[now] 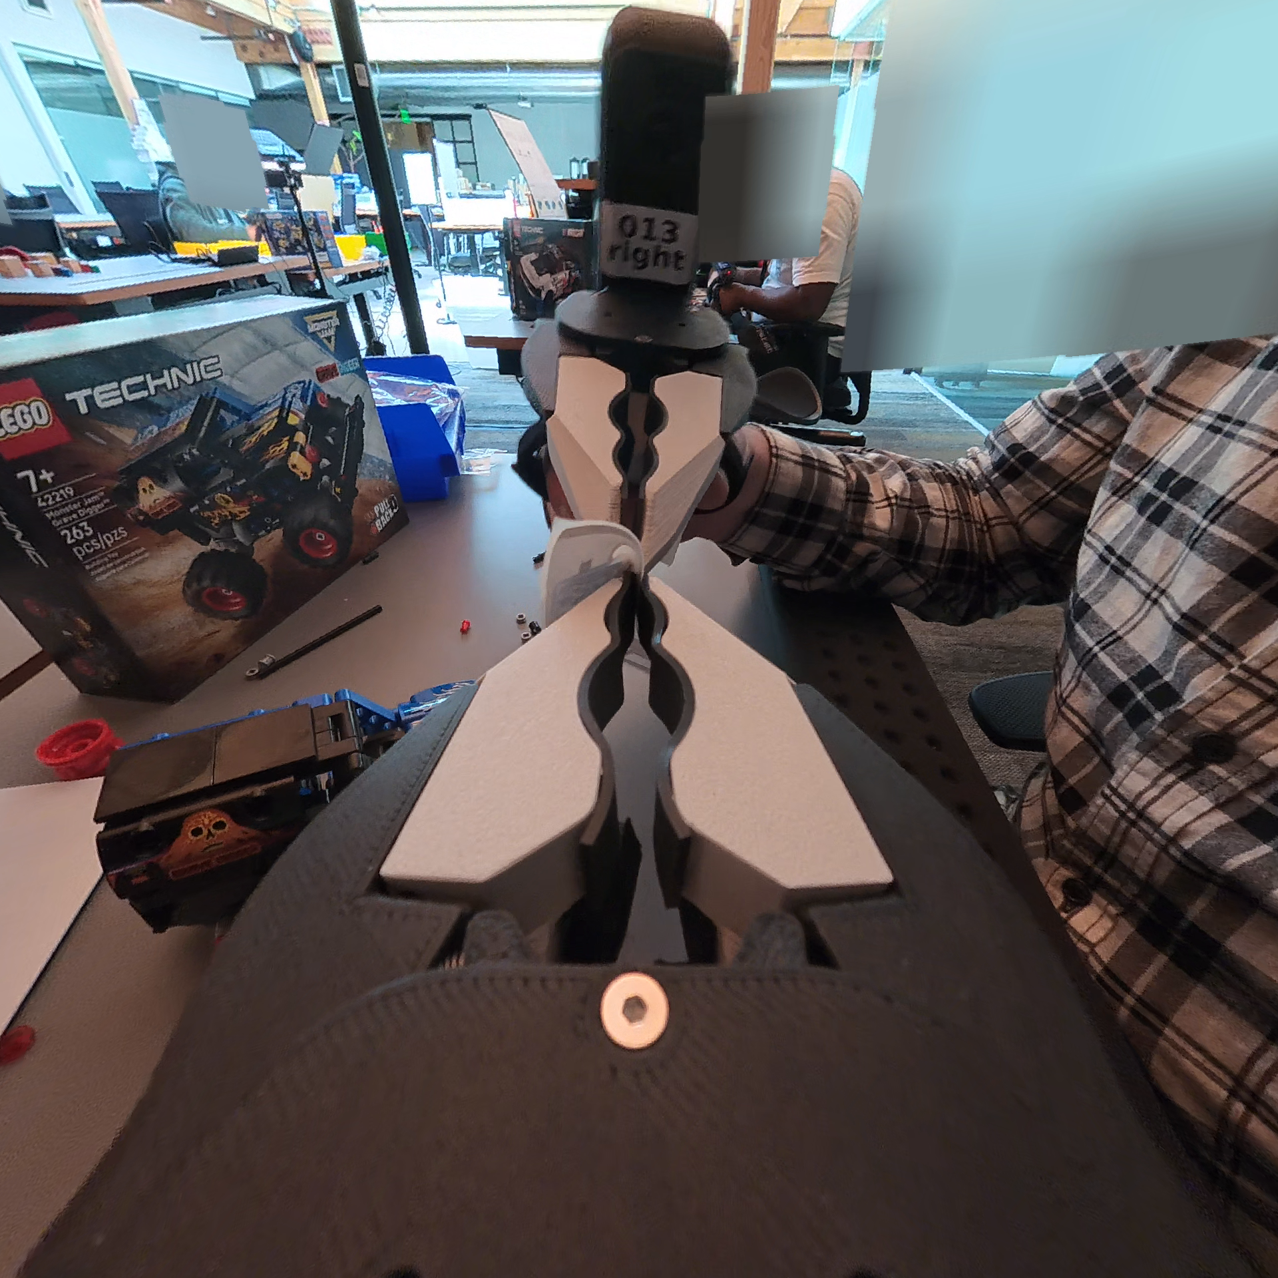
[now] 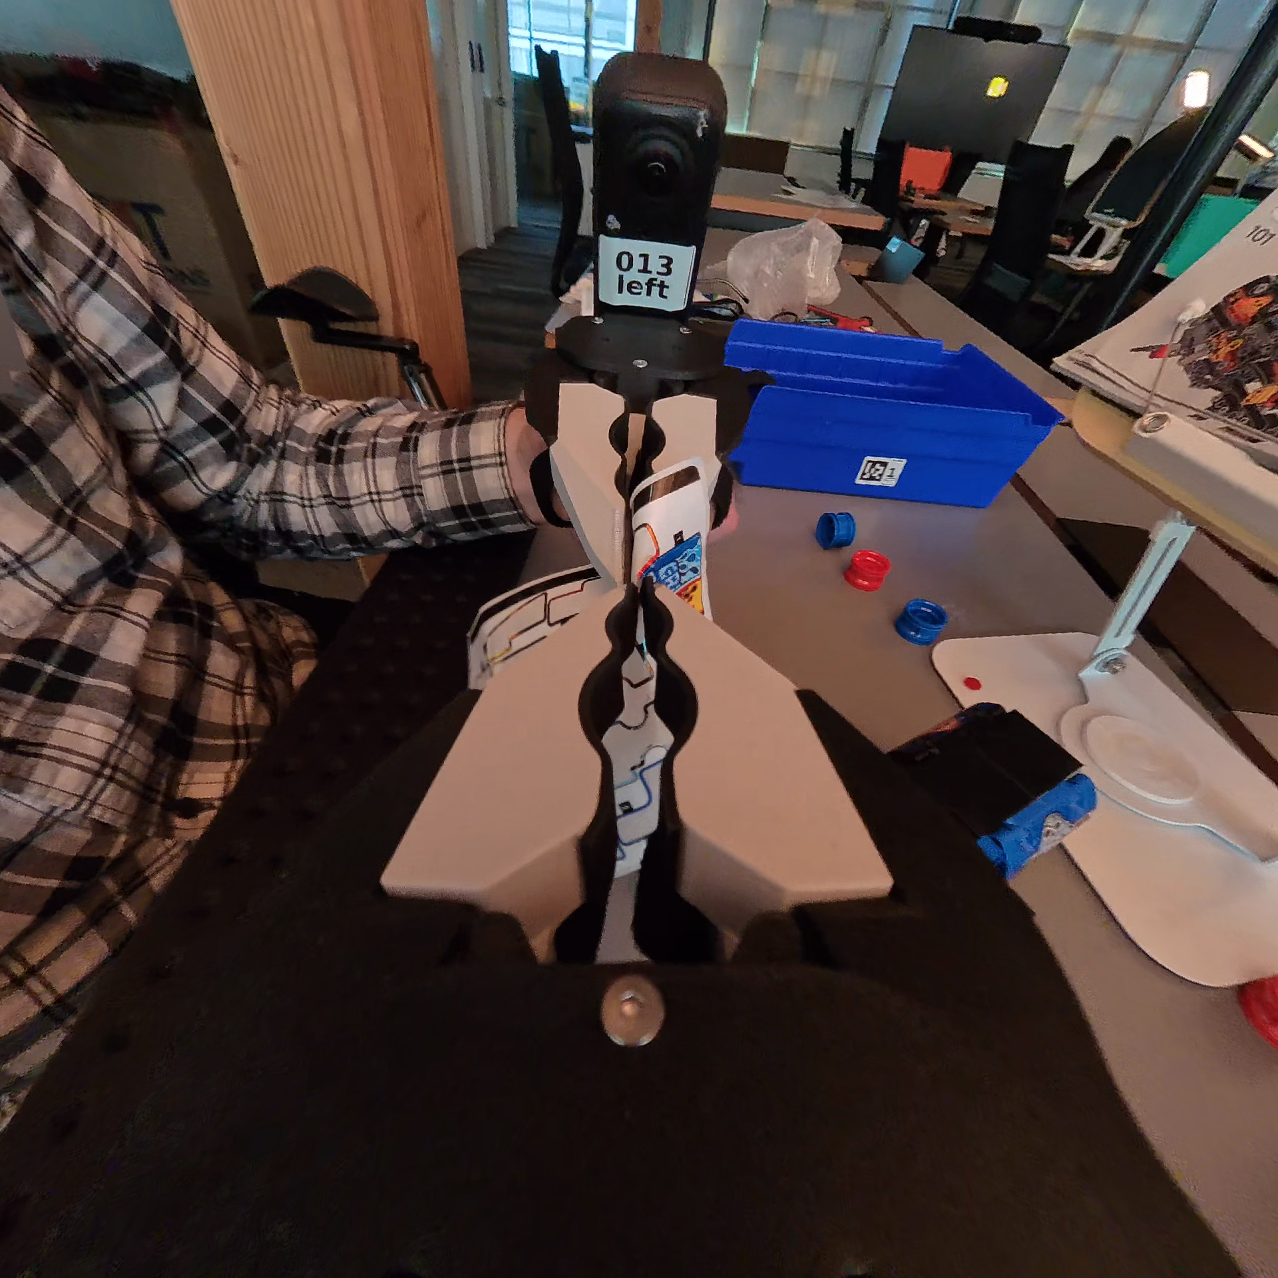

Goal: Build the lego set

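A white sticker sheet (image 2: 525,615) with coloured printed shapes is held in the air between my two grippers, which face each other tip to tip. My right gripper (image 2: 636,588) is shut on it, and the sheet runs back between its fingers. My left gripper (image 1: 635,588) is shut on the sheet's curled edge (image 1: 588,560). The right gripper (image 1: 633,519) shows opposite in the left wrist view, and the left gripper (image 2: 626,546) opposite in the right wrist view. The partly built black and blue truck body (image 1: 207,795) lies on the table below; it also shows in the right wrist view (image 2: 996,774).
The set's box (image 1: 193,484) stands at the left with a blue bin (image 2: 885,415) behind it. Two blue rims (image 2: 921,621) and a red rim (image 2: 866,569) lie loose, as do another red rim (image 1: 76,747) and a black axle (image 1: 318,640). The instruction booklet (image 2: 1210,359) sits on a white stand (image 2: 1037,691).
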`<state>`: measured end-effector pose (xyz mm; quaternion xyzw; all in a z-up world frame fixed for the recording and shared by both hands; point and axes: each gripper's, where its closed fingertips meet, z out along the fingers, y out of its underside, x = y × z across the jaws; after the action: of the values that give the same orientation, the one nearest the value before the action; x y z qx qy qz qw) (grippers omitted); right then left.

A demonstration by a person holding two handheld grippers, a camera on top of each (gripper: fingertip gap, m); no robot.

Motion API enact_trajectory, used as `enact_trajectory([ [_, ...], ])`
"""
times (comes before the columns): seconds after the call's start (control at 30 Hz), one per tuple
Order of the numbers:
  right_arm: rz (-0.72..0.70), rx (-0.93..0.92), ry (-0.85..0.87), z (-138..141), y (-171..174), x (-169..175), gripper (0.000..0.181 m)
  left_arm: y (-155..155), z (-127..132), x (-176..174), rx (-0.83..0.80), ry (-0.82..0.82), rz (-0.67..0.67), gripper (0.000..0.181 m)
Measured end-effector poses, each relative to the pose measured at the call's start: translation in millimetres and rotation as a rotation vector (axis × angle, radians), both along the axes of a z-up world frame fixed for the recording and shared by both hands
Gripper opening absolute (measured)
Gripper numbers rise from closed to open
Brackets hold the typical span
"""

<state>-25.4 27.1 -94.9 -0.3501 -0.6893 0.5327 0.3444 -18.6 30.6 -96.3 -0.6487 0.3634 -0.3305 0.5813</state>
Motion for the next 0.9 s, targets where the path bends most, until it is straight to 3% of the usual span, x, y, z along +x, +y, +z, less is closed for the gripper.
enact_trajectory([
  [0.5, 0.114, -0.206, -0.068, -6.4, -1.6, -0.6, 0.0, -3.3, -7.8, 1.1, 0.07, 0.147, 0.023, 0.0],
  [0.6, 0.098, -0.273, -0.062, -5.3, 10.0, -3.7, 0.0, -2.7, -10.1, -2.3, 0.071, 0.173, 0.035, 0.0],
  [0.7, 0.066, -0.21, -0.106, -14.5, 5.0, -6.9, 0.0, -2.1, -15.9, 0.2, 0.052, 0.19, 0.022, 0.0],
  [0.9, -0.03, -0.205, -0.048, -3.9, 27.6, -3.0, 0.0, 4.6, -13.6, -13.8, 0.029, 0.149, 0.085, 0.0],
])
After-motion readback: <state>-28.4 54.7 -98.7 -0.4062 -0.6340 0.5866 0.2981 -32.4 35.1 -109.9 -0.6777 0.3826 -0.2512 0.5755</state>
